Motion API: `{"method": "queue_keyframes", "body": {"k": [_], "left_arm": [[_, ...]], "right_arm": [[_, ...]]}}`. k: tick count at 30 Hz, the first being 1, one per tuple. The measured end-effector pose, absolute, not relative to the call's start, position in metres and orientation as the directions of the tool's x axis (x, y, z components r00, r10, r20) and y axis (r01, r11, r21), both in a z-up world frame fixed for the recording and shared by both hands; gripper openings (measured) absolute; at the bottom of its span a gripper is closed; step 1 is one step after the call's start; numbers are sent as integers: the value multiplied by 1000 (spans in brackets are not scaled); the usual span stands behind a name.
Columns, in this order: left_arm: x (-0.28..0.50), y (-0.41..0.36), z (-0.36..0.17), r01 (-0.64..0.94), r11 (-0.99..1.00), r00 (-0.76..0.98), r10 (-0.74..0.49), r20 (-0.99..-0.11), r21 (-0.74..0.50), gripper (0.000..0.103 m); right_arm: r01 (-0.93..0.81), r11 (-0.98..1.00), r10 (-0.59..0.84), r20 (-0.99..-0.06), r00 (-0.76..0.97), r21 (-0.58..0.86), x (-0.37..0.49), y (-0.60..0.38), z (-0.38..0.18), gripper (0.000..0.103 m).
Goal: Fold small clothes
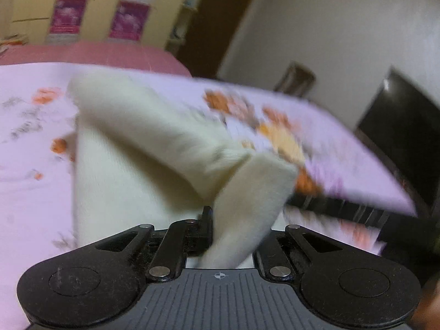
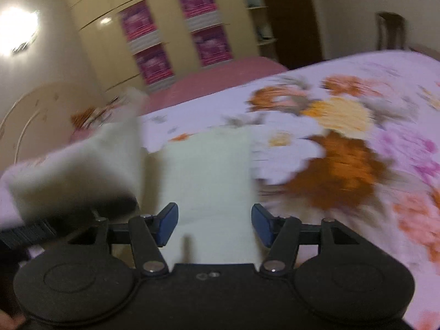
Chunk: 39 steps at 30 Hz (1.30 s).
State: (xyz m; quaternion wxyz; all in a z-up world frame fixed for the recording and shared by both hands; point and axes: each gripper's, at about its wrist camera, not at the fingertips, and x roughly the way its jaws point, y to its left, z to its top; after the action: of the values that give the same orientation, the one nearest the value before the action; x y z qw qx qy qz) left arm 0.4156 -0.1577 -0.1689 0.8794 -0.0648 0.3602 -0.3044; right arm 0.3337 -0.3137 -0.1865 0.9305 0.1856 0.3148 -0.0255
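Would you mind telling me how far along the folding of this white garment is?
Midway, it seems. Part of the white garment already lies flat on the floral bedsheet. In hand: the left gripper is shut on a lifted edge, carrying it over the flat part. The right gripper is open above the cloth, gripping nothing. Left: lay that flap down and finish any further folds.

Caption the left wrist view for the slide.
Left gripper pinches a cream cloth, lifting its edge over the floral bedsheet.

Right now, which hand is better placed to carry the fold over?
Left. Its tool is already shut on a lifted flap of the cream cloth; the right tool is open and holds nothing.
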Motion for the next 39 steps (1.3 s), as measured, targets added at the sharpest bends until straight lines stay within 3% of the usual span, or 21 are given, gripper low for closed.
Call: {"method": "queue_keyframes", "body": {"k": [3,5,7,8,13,17,26,28,32,33,34,39], "left_arm": [[402,-159,-157,503,820,584,-554,-593,-271,13],[396,-151,-148,508,814,580,-566,-586,-282,47],[369,-137,-151,516,811,596,-570,-566,-274,69],[361,-130,-148,523,809,597,-573,-561,-269,71],[359,-98,-146,440,846,641,-530,-555,-300,71],[380,-80,-156,332,907,692,-421,-586,-259,71],[397,-77,-190,276,926,675,-376,-635,-256,71],[399,-78,-194,273,927,671,-376,-639,-259,71],[403,-82,-197,268,929,676,-371,-637,-257,71],[404,-83,-196,267,930,679,-368,-635,-254,71],[406,-84,-196,266,931,682,-366,-633,-251,71],[409,-91,-190,281,922,686,-387,-616,-265,71]], "right_arm": [[182,901,92,-582,808,395,324,-333,-184,60],[177,877,128,-572,810,447,321,-338,-184,60],[161,841,185,-553,812,517,320,-341,-183,65],[145,822,217,-539,813,550,320,-341,-182,66],[112,799,290,-542,789,591,330,-332,-183,74],[113,788,341,-582,738,605,347,-321,-195,72],[117,792,332,-585,740,599,368,-317,-202,69],[81,799,361,-582,729,596,378,-312,-206,55],[94,802,348,-589,729,590,397,-311,-213,44],[92,805,344,-587,733,586,399,-310,-212,34],[81,817,338,-588,734,571,401,-308,-210,14],[29,865,290,-548,784,501,381,-311,-180,10]]}}
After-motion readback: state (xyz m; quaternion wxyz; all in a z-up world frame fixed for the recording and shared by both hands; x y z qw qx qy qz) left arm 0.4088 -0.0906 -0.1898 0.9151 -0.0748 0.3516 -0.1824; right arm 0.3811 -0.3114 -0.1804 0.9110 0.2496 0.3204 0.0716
